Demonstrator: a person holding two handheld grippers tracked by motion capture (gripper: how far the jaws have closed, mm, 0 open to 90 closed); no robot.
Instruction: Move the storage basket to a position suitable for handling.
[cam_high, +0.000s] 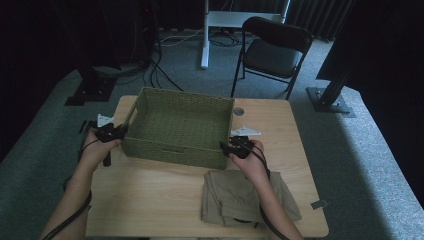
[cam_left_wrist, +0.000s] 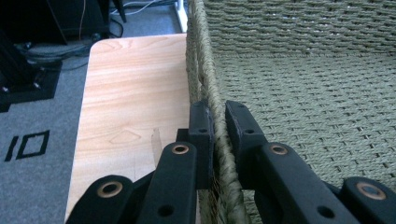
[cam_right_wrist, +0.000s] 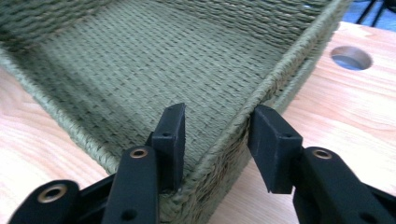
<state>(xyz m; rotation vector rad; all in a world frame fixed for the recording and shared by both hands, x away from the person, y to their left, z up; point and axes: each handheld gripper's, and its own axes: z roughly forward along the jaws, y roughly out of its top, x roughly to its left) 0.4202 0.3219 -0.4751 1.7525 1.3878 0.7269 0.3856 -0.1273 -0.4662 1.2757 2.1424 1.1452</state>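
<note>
A green woven basket (cam_high: 178, 125) sits empty on the light wood table (cam_high: 150, 190). My left gripper (cam_high: 117, 131) is shut on the basket's left rim (cam_left_wrist: 212, 93), one jaw outside the wall and one inside. My right gripper (cam_high: 229, 146) is at the basket's near right corner. In the right gripper view its jaws stand open astride the right rim (cam_right_wrist: 261, 100), with a clear gap on the outer side (cam_right_wrist: 215, 140). Folded khaki trousers (cam_high: 240, 197) lie on the table in front of the basket, under my right forearm.
A round cable hole (cam_high: 238, 111) is in the table beside the basket's far right corner. A black folding chair (cam_high: 272, 50) stands behind the table. Black stand bases (cam_high: 330, 100) rest on the grey carpet at both sides.
</note>
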